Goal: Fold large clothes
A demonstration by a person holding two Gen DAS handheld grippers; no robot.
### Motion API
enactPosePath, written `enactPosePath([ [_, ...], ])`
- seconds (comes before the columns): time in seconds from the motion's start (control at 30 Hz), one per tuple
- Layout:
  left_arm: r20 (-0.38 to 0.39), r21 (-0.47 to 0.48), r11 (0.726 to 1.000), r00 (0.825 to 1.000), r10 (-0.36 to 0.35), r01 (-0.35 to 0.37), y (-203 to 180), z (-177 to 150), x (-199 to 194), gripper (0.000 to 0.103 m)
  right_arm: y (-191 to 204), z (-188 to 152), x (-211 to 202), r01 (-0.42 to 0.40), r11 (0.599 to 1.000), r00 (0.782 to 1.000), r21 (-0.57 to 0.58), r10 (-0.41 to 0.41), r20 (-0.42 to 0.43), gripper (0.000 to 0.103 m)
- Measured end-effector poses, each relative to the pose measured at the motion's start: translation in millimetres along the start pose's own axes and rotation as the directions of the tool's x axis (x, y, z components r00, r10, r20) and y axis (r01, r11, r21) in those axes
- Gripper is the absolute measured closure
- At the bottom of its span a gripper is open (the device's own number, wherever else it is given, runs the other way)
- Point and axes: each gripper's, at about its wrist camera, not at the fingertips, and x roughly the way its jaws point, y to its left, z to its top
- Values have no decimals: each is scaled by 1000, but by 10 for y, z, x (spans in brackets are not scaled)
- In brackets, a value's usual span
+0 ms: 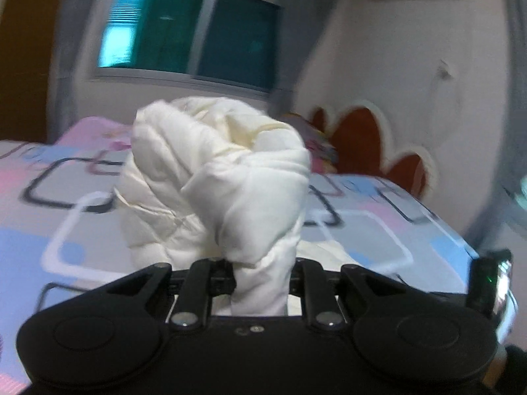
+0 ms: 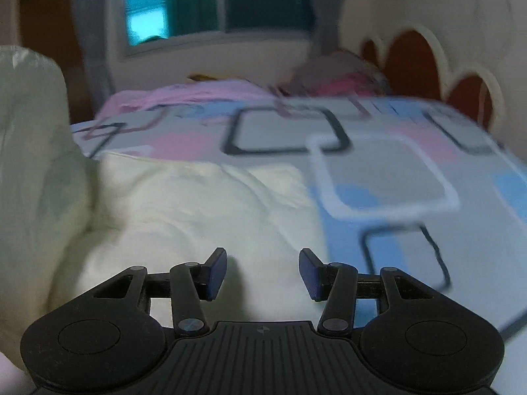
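Both views motion-blurred; bedsheet point(image 2: 388, 177) pattern smeared. Left gripper point(image 1: 260, 283) pads hidden under the bunched white garment point(image 1: 217, 177), whose lower end drops behind the gripper body. In the right wrist view the garment is cut off at the left edge. Pile by the headboard point(image 2: 339, 72) too blurred to identify. Window point(image 1: 191, 26) cropped at top.

The left gripper point(image 1: 260, 283) is clamped tight on a bunched fold of white garment point(image 1: 217, 177), which stands up ahead of its fingers. The right gripper point(image 2: 263, 275) points forward and downward with its jaws parted about halfway, blue pads point(image 2: 217, 273) facing each other, gripping nothing.
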Motion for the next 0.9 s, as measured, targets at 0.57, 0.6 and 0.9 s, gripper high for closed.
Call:
enactPosePath([
  [0.57,-251,352,905,956,-152,237,-1137,-760,831,69,-598,-57,-192,-46,985,999,168,48,-8,54],
  [0.6,-248,367,898,956,-157,243,-1168,-773,806,58,-622,-37,-236,-44,984,999,173,45,1,54],
  [0.9,-199,310,895,942,-269,321,-1099,-584,340,35,-669,350,-673,-58,978,993,199,36,111,54],
])
